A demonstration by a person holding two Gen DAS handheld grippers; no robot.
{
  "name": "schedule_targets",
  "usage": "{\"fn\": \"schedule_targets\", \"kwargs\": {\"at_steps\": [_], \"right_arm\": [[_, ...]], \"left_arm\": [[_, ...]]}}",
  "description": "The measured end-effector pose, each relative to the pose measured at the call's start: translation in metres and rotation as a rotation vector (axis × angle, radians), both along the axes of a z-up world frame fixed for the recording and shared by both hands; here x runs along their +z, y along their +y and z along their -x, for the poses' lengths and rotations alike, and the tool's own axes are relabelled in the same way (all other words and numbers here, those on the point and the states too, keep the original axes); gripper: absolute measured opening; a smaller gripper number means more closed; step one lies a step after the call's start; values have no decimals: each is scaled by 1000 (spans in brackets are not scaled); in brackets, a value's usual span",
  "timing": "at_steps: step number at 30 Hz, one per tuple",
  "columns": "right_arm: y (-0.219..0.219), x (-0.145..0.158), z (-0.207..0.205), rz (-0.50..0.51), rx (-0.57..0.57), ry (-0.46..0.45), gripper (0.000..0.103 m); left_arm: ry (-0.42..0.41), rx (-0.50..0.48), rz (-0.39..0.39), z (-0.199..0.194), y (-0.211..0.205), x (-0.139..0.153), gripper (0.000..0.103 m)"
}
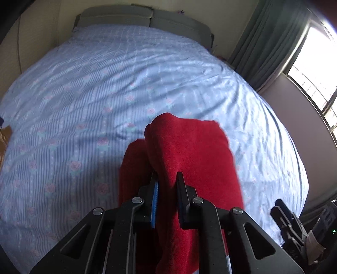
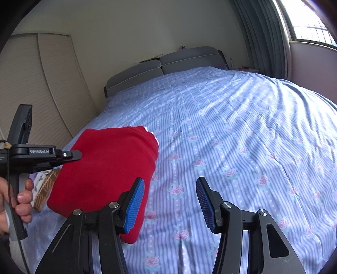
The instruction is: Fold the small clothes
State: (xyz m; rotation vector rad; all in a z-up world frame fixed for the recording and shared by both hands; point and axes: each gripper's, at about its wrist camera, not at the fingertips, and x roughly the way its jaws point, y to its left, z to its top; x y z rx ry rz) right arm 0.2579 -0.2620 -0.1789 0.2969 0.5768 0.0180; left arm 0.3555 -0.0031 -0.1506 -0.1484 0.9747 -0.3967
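Note:
A red fleece garment (image 1: 185,151) hangs folded from my left gripper (image 1: 167,177), which is shut on it and holds it above the bed. In the right wrist view the same red garment (image 2: 105,168) hangs at the left, with the left gripper (image 2: 71,155) clamped on its left edge and a hand on the handle. My right gripper (image 2: 170,189) is open and empty, its blue pads (image 2: 135,202) wide apart, just right of the garment's lower edge.
The bed is covered by a blue striped sheet with pink roses (image 2: 231,137). A grey headboard (image 1: 147,19) stands at the far end. Curtains and a window (image 1: 311,63) are at the right. A brown woven item (image 2: 45,189) lies at the bed's left edge.

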Motion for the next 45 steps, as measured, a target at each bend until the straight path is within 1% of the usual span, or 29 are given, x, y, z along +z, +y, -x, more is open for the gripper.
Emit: {"fn": "schedule_targets", "kwargs": {"at_steps": [1,3,7,10,11,13,15,17,18,19,21,24,26,28,29,31,33,34,35,37,40,45], "right_arm": [[3,0,-1,2,6,2,52],[9,-2,-3,2,18,10,52],[19,-4,-5,8,49,12,52],[26,-4,-13,-23,81,15,52],[29,-4,-15,-34,90,14,54],[37,-5,-21,-51,113,14,64],[43,-11,-29,-64,132,30,64],[48,-20,-36,-63,142,66,64],[48,-25,-37,-64,142,75,67],[49,-30,-39,-57,134,84,72],[49,-38,-40,-27,121,105,77],[46,-43,-40,-23,120,127,78],[47,-38,-39,-8,119,135,78],[49,-31,-38,18,117,140,78],[49,-27,-37,30,114,141,78],[48,-20,-35,46,106,139,78],[46,-13,-32,43,105,131,78],[44,-9,-29,38,103,126,78],[44,-5,-26,34,101,121,78],[45,3,-19,33,105,107,78],[52,6,-11,53,115,103,78],[60,-14,-12,119,104,165,78]], "left_arm": [[25,10,4,-5,4,-13,16],[33,16,10,-8,6,-26,16],[15,4,35,-7,4,-36,18],[12,5,47,-11,4,-44,19],[13,6,52,-10,5,-46,20],[18,11,67,-10,7,-52,20],[18,13,76,-10,9,-56,21],[13,7,75,-10,9,-61,23],[7,3,74,-10,8,-63,24],[-1,-4,76,-8,8,-66,25],[-6,-5,85,-8,8,-70,26],[-13,4,88,-6,8,-69,26],[-14,19,101,-3,9,-63,26],[-18,28,97,2,9,-53,28],[-25,27,93,5,9,-49,32],[-50,25,79,15,8,-38,54],[-76,16,62,27,6,-26,61],[-89,15,44,34,5,-20,66],[-105,13,21,41,4,-15,69],[-123,-1,-9,53,3,-9,70],[-113,-9,-41,62,3,-14,70],[-44,26,-27,61,14,-39,72]]}}
